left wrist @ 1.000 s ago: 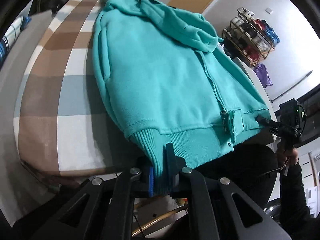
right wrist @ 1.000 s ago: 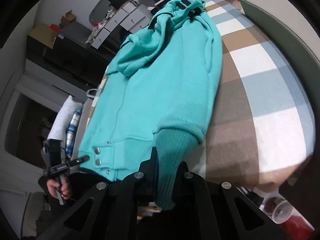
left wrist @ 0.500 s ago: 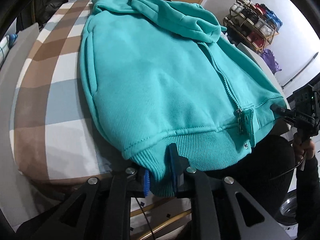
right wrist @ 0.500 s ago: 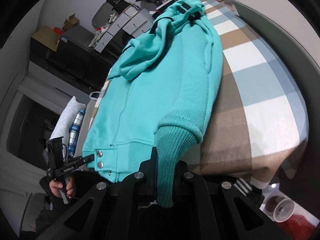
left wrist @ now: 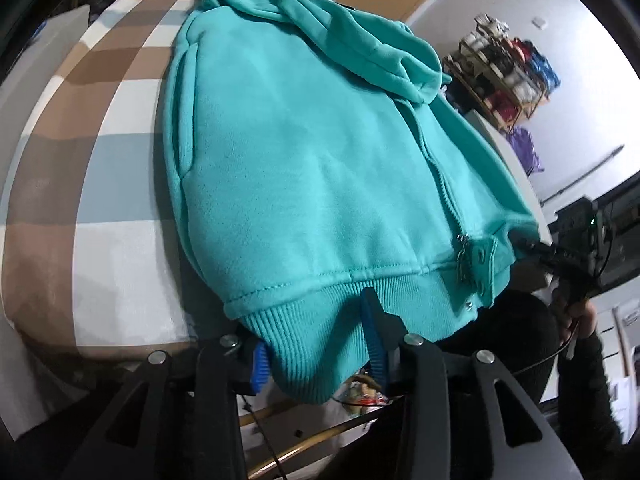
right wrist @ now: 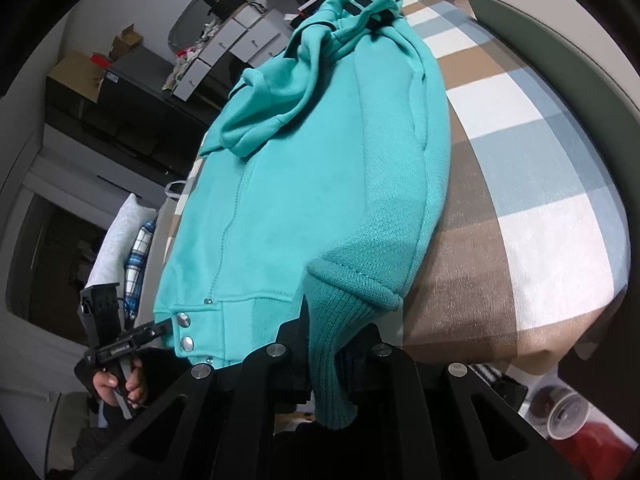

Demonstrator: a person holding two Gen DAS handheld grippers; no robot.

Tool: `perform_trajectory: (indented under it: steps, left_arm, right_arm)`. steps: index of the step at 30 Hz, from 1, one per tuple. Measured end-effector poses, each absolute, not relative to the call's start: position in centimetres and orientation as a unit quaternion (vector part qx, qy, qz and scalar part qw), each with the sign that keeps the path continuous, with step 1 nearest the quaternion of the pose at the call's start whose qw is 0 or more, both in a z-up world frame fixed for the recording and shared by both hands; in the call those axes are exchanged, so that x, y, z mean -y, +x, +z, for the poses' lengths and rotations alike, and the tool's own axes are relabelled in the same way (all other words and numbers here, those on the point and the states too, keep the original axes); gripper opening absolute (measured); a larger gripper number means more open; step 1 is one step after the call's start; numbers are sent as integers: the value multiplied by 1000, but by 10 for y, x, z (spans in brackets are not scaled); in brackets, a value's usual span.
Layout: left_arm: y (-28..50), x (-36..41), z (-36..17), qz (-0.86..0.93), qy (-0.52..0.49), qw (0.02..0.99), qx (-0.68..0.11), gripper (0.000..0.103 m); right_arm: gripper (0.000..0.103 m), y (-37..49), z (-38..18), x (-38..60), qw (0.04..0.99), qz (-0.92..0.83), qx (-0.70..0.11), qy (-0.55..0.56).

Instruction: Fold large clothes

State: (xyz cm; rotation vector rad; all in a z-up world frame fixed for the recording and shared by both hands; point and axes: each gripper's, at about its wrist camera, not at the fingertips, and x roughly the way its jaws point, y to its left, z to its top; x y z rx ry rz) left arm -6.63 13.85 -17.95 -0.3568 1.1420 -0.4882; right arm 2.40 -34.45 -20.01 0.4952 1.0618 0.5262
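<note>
A teal zip hoodie [left wrist: 300,160] lies flat on the checked bed [left wrist: 100,220], hood at the far end. Its ribbed hem [left wrist: 320,312] hangs over the near edge between the blue pads [left wrist: 258,364] of my left gripper [left wrist: 316,352]. Those jaws are opening and the cloth sags loose between them. In the right wrist view the hoodie [right wrist: 300,200] runs away from me, and the darker ribbed sleeve cuff [right wrist: 340,320] hangs down through my right gripper [right wrist: 332,340]. Its jaws are just starting to open, still pinching the cuff. Each gripper shows in the other's view: right gripper [left wrist: 560,252], left gripper [right wrist: 132,336].
A wooden shelf rack [left wrist: 504,76] with coloured items stands beyond the bed's right side. White drawers [right wrist: 240,48] and boxes line the far wall. A pillow [right wrist: 120,232] lies at the left. A cup [right wrist: 568,412] sits on the floor at lower right.
My left jaws have spread apart and the hem, pinched tight before, now hangs slack between the pads. The right gripper keeps the cuff; neither hand has shifted much.
</note>
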Motion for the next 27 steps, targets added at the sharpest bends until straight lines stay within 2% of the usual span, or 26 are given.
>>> perform_trajectory:
  steps: [2,6,10,12,14,20,27]
  left_arm:
    - [-59,-134,-179,-242,-189,788,-533,48]
    - [-53,-118,-153,-302,-194,788,-500,48]
    - [-68,-106,-107,-378,-170,805,-424,51]
    - [-81,-107,-95,-403,-153,816,-387,69]
    - [-87,-112,-98,-355,-124,848,-374,80]
    - [-57,-138,-152,-274,-178,810,-487,80]
    - [-71,-156,-147,-264,-225,804,-483,80]
  right_arm:
    - [14,24,-200,344,801,243,-496,231]
    - [15,26,-202,343,797,243,-501,232]
    - [16,24,-203,345,796,245,-498,242]
    - [16,24,-206,348,792,244,-499,253]
    - [17,23,-208,350,789,245,-498,262]
    - [17,23,-208,350,787,248,-499,265]
    - [18,22,-207,350,789,244,-500,260]
